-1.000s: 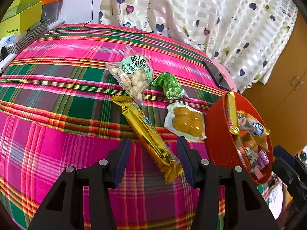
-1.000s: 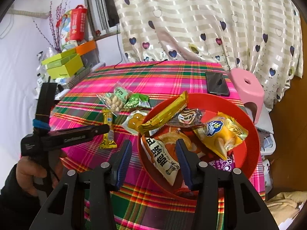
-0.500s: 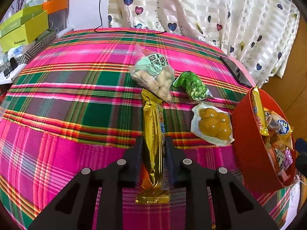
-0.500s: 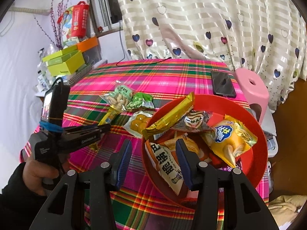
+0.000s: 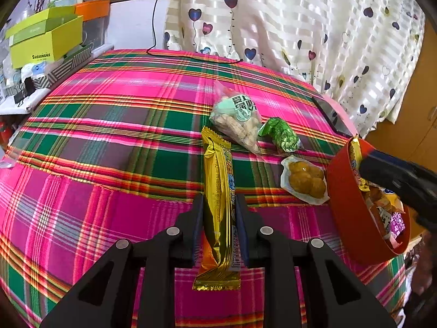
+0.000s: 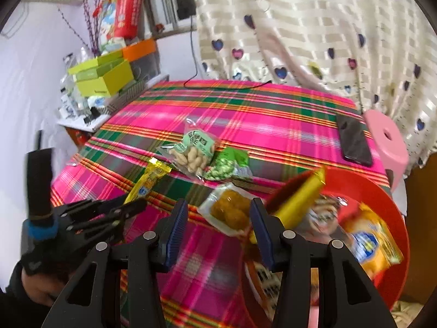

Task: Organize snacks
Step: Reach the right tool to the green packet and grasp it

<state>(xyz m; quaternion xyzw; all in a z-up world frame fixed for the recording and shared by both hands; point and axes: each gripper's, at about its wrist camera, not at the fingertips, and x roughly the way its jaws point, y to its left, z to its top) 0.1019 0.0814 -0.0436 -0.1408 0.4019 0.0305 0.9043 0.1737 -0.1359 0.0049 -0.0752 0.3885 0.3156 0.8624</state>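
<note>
My left gripper (image 5: 218, 213) is shut on a long gold snack bar (image 5: 218, 180), gripped near its lower end, its far end pointing at the peanut bag (image 5: 240, 120). Beside the bag lie a green pea pack (image 5: 281, 135) and a clear pack of yellow balls (image 5: 304, 181). A red bowl (image 5: 347, 218) full of snacks sits at the table's right edge. My right gripper (image 6: 218, 218) is open at the bowl's (image 6: 393, 205) left rim. The yellow pack (image 6: 229, 210) shows between its fingers, and the pads are clear of it. The right view also shows the left gripper (image 6: 131, 207) holding the bar (image 6: 150, 183).
A black phone (image 6: 355, 142) lies on the plaid cloth (image 5: 123, 142) at the far right. A pink stool (image 6: 387, 139) stands beyond it. Green boxes (image 6: 101, 76) and clutter fill a shelf at the left. A heart-print curtain (image 5: 273, 27) hangs behind the table.
My left gripper closed on the gold bar, which now points straight away from the camera. My right gripper swung left from above the bowl to the yellow pack.
</note>
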